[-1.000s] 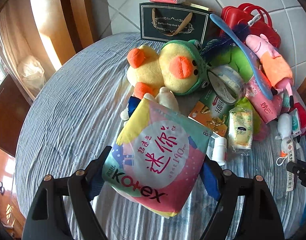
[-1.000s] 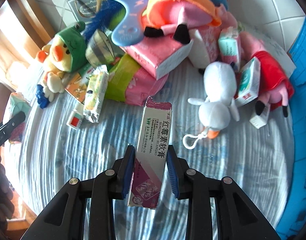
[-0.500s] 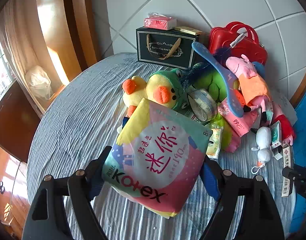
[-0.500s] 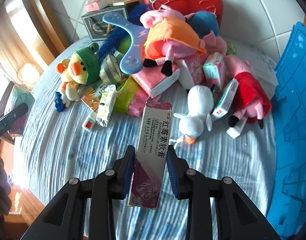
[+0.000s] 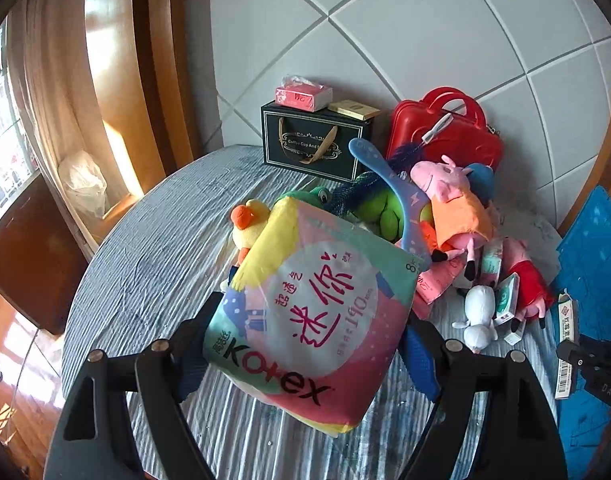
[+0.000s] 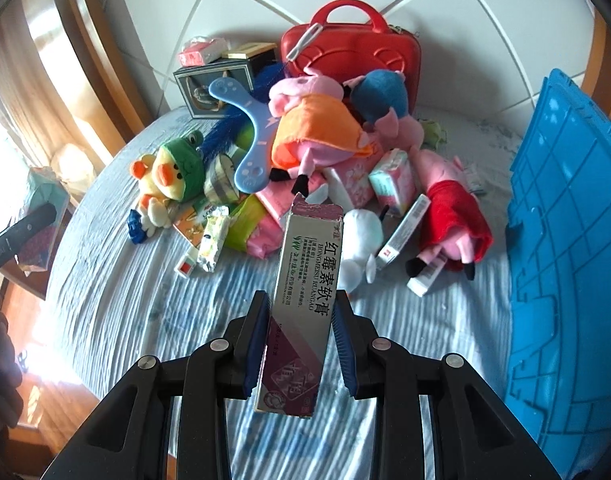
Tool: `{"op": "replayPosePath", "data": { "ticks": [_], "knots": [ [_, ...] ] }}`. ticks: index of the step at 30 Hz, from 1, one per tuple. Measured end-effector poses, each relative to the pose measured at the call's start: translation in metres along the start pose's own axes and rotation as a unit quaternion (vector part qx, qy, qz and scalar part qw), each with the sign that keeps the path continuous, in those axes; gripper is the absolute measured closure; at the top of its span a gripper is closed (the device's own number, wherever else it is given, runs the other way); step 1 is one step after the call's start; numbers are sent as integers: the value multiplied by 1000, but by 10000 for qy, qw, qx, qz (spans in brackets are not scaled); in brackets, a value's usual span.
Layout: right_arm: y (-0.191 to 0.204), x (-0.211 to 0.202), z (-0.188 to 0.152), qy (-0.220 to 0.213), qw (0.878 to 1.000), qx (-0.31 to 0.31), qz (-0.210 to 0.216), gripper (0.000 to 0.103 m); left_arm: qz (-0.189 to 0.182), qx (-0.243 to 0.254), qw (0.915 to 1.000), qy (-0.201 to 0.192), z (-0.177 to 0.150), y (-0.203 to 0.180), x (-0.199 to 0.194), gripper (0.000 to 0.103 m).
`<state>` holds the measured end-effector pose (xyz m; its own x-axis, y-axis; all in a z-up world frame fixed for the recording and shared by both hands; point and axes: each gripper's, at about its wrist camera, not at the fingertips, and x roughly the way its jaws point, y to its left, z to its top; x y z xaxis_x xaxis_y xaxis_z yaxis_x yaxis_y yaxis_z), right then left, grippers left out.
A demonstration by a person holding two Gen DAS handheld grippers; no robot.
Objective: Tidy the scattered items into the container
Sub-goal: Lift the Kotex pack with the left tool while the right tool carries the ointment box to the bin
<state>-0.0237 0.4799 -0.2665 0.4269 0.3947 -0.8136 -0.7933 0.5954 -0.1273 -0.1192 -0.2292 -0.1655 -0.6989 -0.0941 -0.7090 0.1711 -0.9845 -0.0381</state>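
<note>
The left gripper [image 5: 305,344] pinches a Kotex pad pack [image 5: 313,316] above the striped tablecloth [image 5: 153,264]; the right gripper [image 6: 299,344] clamps an upright ointment box [image 6: 305,304]. Beyond them lie the duck plush [image 6: 169,180], a blue boomerang [image 6: 245,136] and pig plushes [image 6: 317,132]. The blue crate [image 6: 561,240] stands at the right edge.

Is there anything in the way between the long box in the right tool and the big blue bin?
Nothing visible blocks it. The ointment box is shut in the right tool, up off the bedsheet. The blue bin stands to its right, with only bare sheet between. The toy pile lies farther back.
</note>
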Motion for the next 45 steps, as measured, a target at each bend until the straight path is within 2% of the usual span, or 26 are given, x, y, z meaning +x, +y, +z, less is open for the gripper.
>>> {"op": "replayPosePath", "data": {
  "ticks": [5, 13, 20, 33, 45],
  "knots": [
    [-6, -23, 0, -113, 9998, -113, 70, 72, -64, -29, 9998, -159, 5, -16, -26, 23],
    [-9, -63, -2, -274, 9987, -233, 352, 72, -257, -76, 9995, -146, 4, -46, -61, 23],
    [-14, -94, 5, -519, 9965, -442, 476, 72, -364, -122, 9986, -365, 19, -67, -84, 23],
    [-56, -144, 20, -923, 9932, -433, 568, 72, -493, 41, 9960, -747, 43, -121, -117, 23],
    [-116, -186, 18, -1228, 9915, -181, 378, 72, -968, 481, 9893, -982, 58, -210, -137, 23]
  ]
}}
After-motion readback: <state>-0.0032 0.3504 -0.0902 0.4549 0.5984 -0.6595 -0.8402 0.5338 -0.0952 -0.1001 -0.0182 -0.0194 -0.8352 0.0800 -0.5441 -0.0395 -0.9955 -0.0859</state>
